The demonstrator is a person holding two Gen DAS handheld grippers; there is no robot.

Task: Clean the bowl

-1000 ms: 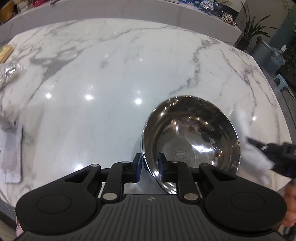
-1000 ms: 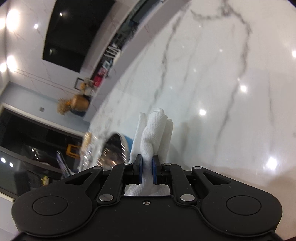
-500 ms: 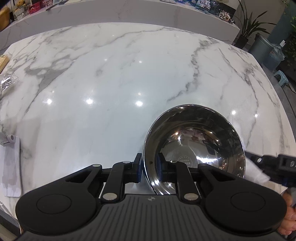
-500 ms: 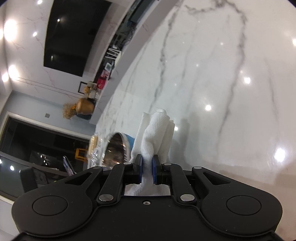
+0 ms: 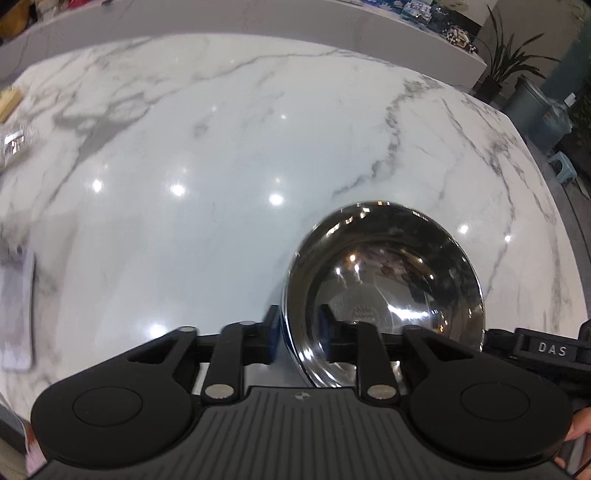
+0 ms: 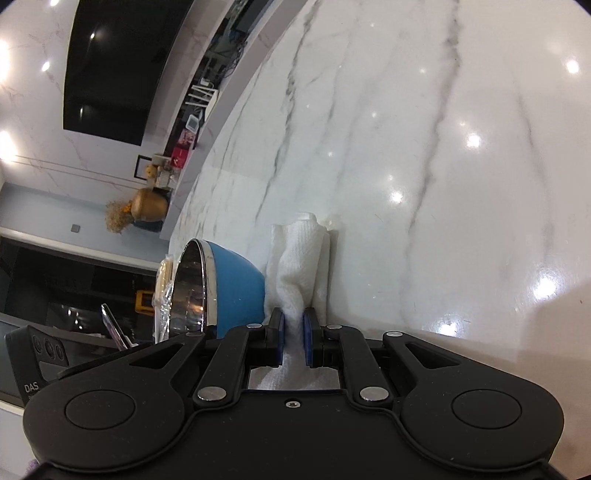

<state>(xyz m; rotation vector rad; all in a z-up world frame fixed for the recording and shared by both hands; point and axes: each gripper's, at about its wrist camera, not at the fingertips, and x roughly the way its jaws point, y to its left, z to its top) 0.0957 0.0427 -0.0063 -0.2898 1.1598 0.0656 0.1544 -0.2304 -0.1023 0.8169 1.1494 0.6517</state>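
Note:
A shiny steel bowl [image 5: 384, 280] with a blue outside [image 6: 236, 284] sits on the white marble table [image 5: 221, 166]. My left gripper [image 5: 298, 332] is shut on the bowl's near rim, one finger inside and one outside. My right gripper [image 6: 293, 328] is shut on a folded white cloth [image 6: 301, 266] and holds it beside the bowl's blue outer wall, the cloth's end against the table. The body of the right gripper [image 5: 546, 350] shows at the bowl's right in the left wrist view; the cloth is hidden there.
A pale flat card [image 5: 16, 310] lies at the table's left edge, with a crinkled clear wrapper [image 5: 14, 142] farther back. A raised marble ledge [image 5: 258, 22] runs along the far side. A bin [image 5: 535, 110] and plant [image 5: 506, 62] stand off the right edge.
The right gripper with the cloth has dropped down from the bowl's right rim to beside its outer wall; the cloth is out of the left wrist view. The left gripper keeps its hold.

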